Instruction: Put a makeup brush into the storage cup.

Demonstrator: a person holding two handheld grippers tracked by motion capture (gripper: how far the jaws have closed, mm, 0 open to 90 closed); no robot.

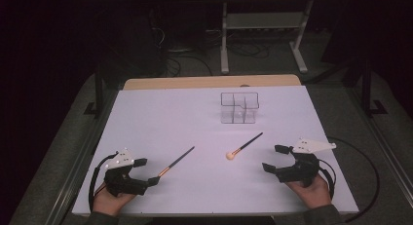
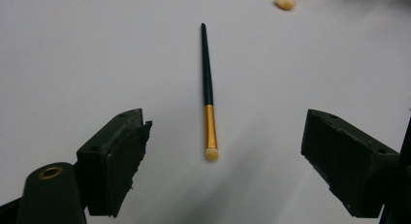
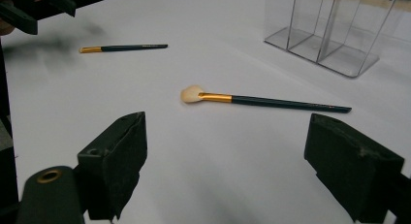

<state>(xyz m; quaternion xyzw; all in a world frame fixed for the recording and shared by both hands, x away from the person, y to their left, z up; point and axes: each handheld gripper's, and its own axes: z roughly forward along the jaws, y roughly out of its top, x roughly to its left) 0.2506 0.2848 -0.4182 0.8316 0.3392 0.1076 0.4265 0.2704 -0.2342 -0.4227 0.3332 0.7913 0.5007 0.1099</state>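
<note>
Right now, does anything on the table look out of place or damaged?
Two makeup brushes lie loose on the white table: the thin brush and the fluffy brush, both outside the clear organizer. Nothing looks spilled or broken.

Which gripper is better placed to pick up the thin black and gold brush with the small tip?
Left. The thin black and gold brush lies centred just ahead of the open left gripper. The open right gripper sits across the white table, nearer the fluffy-headed brush.
</note>
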